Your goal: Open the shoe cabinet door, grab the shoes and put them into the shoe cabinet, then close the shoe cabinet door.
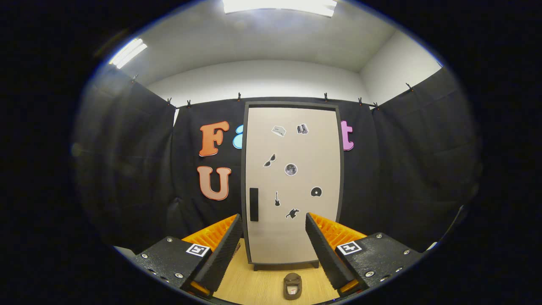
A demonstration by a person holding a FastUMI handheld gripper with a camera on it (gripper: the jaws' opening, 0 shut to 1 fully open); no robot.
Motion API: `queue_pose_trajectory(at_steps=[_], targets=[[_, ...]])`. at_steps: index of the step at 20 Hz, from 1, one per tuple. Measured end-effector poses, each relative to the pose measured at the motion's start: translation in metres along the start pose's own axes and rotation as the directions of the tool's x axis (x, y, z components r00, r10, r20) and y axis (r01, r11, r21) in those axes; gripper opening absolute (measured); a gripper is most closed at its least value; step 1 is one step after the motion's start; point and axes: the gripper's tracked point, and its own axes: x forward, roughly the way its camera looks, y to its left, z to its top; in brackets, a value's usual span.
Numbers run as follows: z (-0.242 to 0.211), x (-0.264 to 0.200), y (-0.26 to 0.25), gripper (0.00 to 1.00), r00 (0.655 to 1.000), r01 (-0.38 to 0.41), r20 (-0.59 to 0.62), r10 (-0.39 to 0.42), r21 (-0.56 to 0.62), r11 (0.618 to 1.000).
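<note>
Gripper view had my gripper (274, 237) at lower centre, fingers spread wide and holding nothing, aimed at the shoe cabinet (292, 186) standing mid-frame against the booth wall. Its door (296, 237) was fully closed, dark handle (253, 204) at the left edge just above my left finger, and one shoe (292, 286) sat on the wooden floor (254, 284) at bottom centre between the fingers. I judged nothing done: opening, loading and closing all left.
</note>
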Motion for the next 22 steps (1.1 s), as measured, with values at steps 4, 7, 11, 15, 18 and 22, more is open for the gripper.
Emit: queue_pose_trajectory(at_steps=[4, 7, 11, 15, 18, 22], targets=[[-0.005, 0.012, 0.017, 0.94, 1.0, 0.012, -0.011, -0.012, -0.002, 1.0], [-0.007, 0.023, 0.028, 0.94, 1.0, 0.015, -0.01, -0.015, 0.007, 1.0], [-0.012, 0.045, 0.042, 0.94, 1.0, -0.002, -0.018, 0.002, -0.004, 1.0], [-0.024, 0.082, 0.051, 0.94, 0.999, -0.027, -0.032, 0.026, -0.01, 1.0], [-0.034, 0.114, 0.055, 0.93, 0.998, -0.046, -0.039, 0.046, 0.006, 0.999], [-0.046, 0.157, 0.056, 0.93, 0.997, -0.058, -0.05, 0.058, 0.012, 0.998]])
